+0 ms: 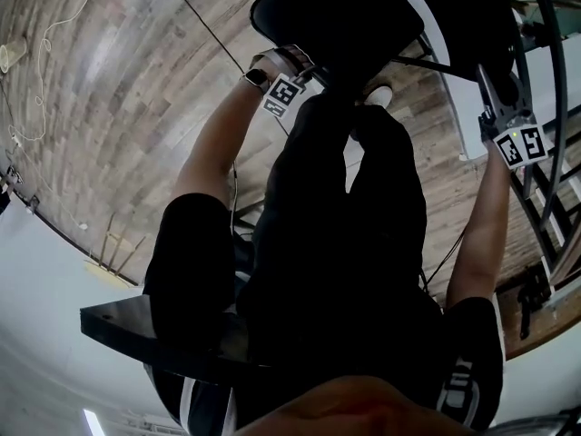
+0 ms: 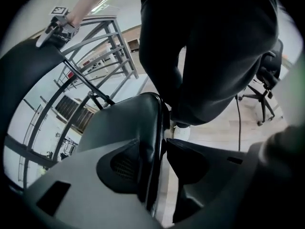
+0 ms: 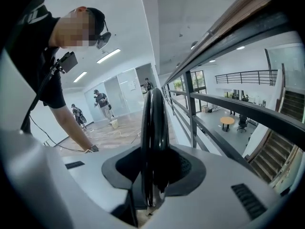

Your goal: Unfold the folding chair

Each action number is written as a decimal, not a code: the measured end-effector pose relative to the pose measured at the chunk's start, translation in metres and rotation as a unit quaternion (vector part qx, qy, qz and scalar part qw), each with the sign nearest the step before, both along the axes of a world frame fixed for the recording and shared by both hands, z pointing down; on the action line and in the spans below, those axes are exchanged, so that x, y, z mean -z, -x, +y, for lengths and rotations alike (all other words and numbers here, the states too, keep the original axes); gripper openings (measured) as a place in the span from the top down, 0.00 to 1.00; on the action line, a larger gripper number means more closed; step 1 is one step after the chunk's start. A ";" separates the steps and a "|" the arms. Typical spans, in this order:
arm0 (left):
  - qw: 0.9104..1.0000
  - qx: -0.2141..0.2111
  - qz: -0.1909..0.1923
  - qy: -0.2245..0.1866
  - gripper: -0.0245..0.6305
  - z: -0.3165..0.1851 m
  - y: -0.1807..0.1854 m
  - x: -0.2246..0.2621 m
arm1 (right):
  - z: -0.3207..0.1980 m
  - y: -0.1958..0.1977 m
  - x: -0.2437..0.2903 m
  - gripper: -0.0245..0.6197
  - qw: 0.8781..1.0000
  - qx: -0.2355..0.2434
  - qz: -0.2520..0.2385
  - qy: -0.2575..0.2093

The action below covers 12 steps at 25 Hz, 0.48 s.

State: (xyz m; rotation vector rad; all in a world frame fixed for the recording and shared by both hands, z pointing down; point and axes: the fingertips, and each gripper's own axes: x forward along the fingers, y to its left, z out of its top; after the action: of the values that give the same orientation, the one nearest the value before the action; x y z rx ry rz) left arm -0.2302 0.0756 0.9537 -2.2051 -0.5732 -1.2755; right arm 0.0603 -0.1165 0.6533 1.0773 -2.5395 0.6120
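Observation:
The black folding chair stands in front of me, its seat (image 1: pixel 336 16) at the top of the head view and its back (image 1: pixel 463 16) to the right. My left gripper (image 1: pixel 316 73) reaches down to the seat's near edge. In the left gripper view its jaws (image 2: pixel 153 156) close around that padded seat edge (image 2: pixel 151 128), which lies against the left pad, with the right pad touching it. My right gripper (image 1: pixel 490 84) is up at the chair back. In the right gripper view it (image 3: pixel 152 175) is shut on the back's thin black rim (image 3: pixel 153 128). The left gripper view also shows the right gripper (image 2: pixel 57 26).
A metal railing (image 1: pixel 545 189) runs close on the right, with a stairwell behind it (image 3: pixel 276 151). My legs (image 2: pixel 214 56) stand right behind the seat. Cables (image 1: pixel 36 71) lie on the wood floor. An office chair (image 2: pixel 267 80) and distant people (image 3: pixel 101 101) are farther off.

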 end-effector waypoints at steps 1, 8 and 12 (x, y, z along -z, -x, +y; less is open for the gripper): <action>1.000 0.012 0.004 -0.001 0.69 -0.002 0.000 -0.004 | -0.003 -0.004 -0.003 0.78 1.000 -0.001 0.000 0.001; 1.000 0.010 0.004 0.001 0.69 -0.006 -0.001 -0.014 | -0.007 -0.016 -0.011 0.78 1.000 -0.003 -0.007 0.000; 1.000 0.008 -0.004 0.001 0.69 -0.009 -0.002 -0.025 | -0.012 -0.028 -0.018 0.78 1.000 -0.015 -0.013 0.006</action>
State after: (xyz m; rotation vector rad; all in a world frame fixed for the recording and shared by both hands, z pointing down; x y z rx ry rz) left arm -0.2280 0.0664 0.9788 -2.2112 -0.5601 -1.2940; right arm 0.0887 -0.1288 0.6715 1.1126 -2.5423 0.6520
